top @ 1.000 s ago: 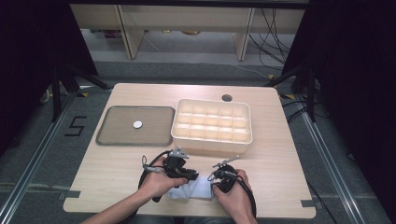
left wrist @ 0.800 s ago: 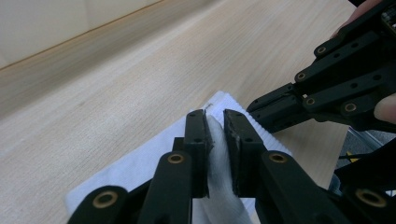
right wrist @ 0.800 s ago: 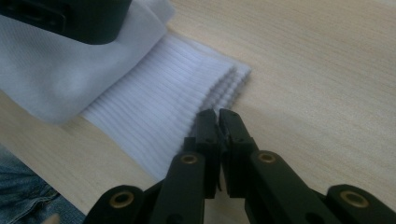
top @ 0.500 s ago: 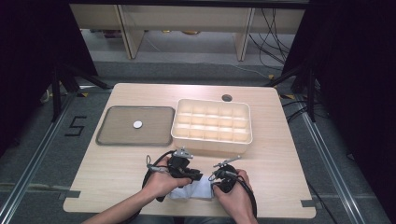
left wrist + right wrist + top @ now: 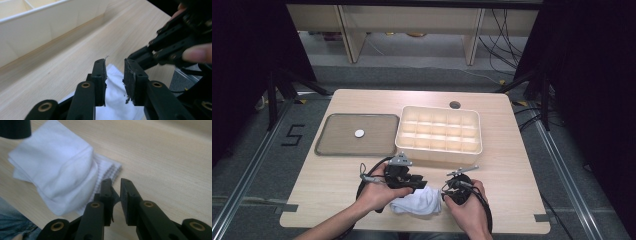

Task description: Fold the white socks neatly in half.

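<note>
One folded white sock [image 5: 418, 202] lies at the table's near edge between the left gripper [image 5: 416, 181] and right gripper [image 5: 446, 192], both slightly parted, grasping nothing. Behind them stand one compartmented cream box [image 5: 439, 148] and one grey tray [image 5: 337, 149] holding a single white disc [image 5: 359, 133].

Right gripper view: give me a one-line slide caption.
Right tongs, slightly parted, sit at the ribbed cuff of a folded white sock on the wooden table.
</note>
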Demonstrator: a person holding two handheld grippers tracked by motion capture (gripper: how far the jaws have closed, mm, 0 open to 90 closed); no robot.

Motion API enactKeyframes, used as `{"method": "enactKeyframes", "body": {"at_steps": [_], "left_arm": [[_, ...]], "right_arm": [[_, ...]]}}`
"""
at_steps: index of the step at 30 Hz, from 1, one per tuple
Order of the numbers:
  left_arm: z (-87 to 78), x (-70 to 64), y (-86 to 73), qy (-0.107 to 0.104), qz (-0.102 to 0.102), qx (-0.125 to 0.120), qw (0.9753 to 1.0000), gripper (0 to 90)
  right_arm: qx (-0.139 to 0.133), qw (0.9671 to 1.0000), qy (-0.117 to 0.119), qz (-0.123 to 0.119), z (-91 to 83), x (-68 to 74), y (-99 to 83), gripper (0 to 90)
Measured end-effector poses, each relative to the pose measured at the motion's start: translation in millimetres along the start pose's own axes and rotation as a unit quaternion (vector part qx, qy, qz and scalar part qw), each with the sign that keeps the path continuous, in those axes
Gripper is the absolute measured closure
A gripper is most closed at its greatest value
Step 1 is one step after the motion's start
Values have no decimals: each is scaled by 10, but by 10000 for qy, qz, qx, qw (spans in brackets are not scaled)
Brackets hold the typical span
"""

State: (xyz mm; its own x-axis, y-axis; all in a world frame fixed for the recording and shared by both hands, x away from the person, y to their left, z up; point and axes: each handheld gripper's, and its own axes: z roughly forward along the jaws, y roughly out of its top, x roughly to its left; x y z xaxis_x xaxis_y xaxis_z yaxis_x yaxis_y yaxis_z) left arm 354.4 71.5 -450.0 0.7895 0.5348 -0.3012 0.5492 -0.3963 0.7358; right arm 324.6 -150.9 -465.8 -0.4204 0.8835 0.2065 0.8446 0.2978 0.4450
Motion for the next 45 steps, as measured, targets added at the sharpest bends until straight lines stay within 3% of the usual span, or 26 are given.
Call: {"method": "enactKeyframes", "body": {"at_steps": [2,3,5,7,13,15,17,18,23,24,28,30,31,32,34,35,40,43,45], "left_arm": [[4,13,-49,23,-2,142,9999,730],[19,19,-84,-1,-23,216,9998,740],[80,21,-162,-95,-71,386,9992,757],[132,2,-213,-186,-41,476,9987,765],[233,-65,-297,-290,-1,654,9974,768],[254,-76,-313,-296,-29,676,9973,768],[277,-94,-337,-283,-19,699,9972,768],[285,-95,-347,-295,23,760,9967,768],[317,-129,-371,-350,33,757,9965,767],[300,-109,-364,-368,205,894,9951,767],[297,-116,-369,-390,262,932,9945,765],[316,-141,-377,-387,127,787,9961,765],[319,-144,-377,-386,122,781,9961,765],[319,-144,-375,-391,131,785,9961,765],[319,-146,-374,-398,146,786,9960,764],[319,-146,-375,-401,154,798,9959,762],[333,-168,-393,-425,158,824,9956,762],[328,-172,-397,-444,208,847,9952,760],[314,-168,-398,-451,240,874,9949,755]], "right_arm": [[-84,9999,-40,-81,-34,-9,7,788],[-144,9997,175,-44,-57,14,15,783],[-202,9994,279,-60,-89,53,32,772],[-160,9988,457,-40,-95,90,55,759],[-106,9975,705,-39,-66,190,122,712],[122,9971,733,151,-10,247,148,691],[98,9978,651,32,25,225,155,683],[200,9982,527,226,50,243,156,679],[255,9987,398,166,99,203,146,672],[255,9987,398,166,99,203,146,672],[276,9986,406,175,109,212,153,674],[147,9990,366,206,68,208,169,673],[44,9988,477,142,37,199,176,673],[3,9990,442,87,30,186,180,671],[187,9990,343,212,46,195,187,659],[269,9985,407,228,85,203,182,648],[333,9982,432,231,156,254,169,644],[378,9988,317,17,181,240,163,695],[513,9985,189,-32,195,238,154,791]]}}
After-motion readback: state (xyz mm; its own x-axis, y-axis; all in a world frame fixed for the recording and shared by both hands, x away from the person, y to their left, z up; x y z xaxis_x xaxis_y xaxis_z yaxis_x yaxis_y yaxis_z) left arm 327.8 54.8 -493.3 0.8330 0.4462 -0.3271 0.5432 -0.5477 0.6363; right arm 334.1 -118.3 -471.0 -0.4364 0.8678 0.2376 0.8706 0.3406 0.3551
